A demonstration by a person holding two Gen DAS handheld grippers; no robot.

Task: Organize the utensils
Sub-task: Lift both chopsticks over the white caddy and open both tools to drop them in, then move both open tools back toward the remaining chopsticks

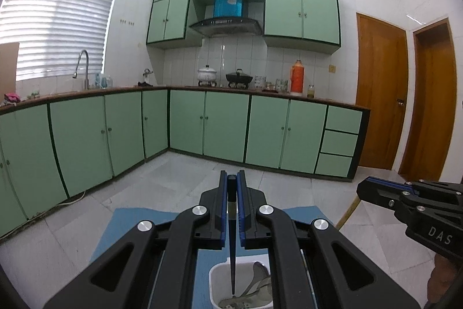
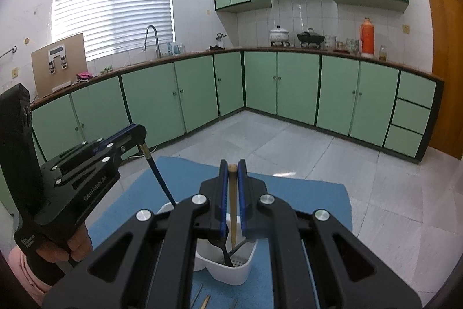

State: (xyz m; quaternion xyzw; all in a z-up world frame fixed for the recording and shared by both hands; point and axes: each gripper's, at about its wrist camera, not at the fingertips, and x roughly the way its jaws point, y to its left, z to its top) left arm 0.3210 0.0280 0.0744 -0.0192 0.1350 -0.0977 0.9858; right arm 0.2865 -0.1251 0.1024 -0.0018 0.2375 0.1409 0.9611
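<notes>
My left gripper point(image 1: 232, 178) is shut on a dark chopstick point(image 1: 232, 239) that hangs tip-down into a white utensil holder point(image 1: 215, 280), where metal spoons point(image 1: 257, 284) lie. In the right wrist view the left gripper point(image 2: 139, 135) holds that chopstick point(image 2: 159, 178) over the holder's left side. My right gripper point(image 2: 232, 165) is shut on a tan wooden chopstick point(image 2: 233, 210), tip down inside the white holder point(image 2: 231, 272), beside a black utensil point(image 2: 221, 246). The right gripper also shows in the left wrist view point(image 1: 367, 187).
The holder stands on a blue mat point(image 2: 303, 199) on a table. More utensils point(image 2: 205, 301) lie on the mat in front of the holder. Green cabinets point(image 1: 225, 123), a tiled floor point(image 1: 162, 181) and wooden doors point(image 1: 382, 94) lie beyond.
</notes>
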